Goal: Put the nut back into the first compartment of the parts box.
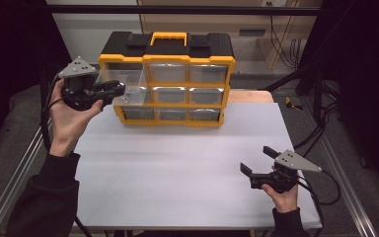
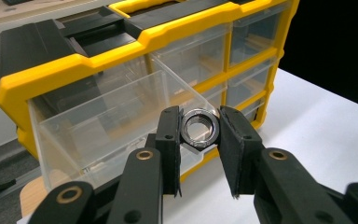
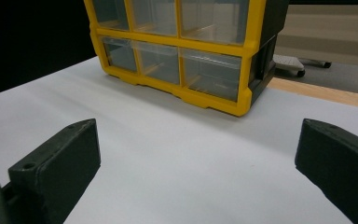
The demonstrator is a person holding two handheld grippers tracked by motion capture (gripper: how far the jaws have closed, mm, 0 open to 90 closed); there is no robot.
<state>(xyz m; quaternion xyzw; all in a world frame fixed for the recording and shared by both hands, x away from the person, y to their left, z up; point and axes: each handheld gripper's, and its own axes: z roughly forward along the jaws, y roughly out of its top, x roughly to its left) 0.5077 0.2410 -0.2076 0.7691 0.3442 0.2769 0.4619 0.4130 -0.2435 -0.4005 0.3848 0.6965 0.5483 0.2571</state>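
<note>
A white tabletop (image 1: 177,173) takes up the lower middle of the high view, its surface plain and matte, with a strip of bare wood showing along its far edge at the upper right. Directly on it, at the upper middle of the frame, stands a yellow-and-black organizer (image 1: 170,79) with rows of clear drawers; its base rests flat near the far edge.

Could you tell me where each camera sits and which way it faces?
High view: above the person's side, looking down on the table; forearms, left gripper, right gripper.
Left gripper view: along jaws shut on a hex nut by the pulled-out drawer.
Right gripper view: low, between open jaws.
All share the yellow organizer.
</note>
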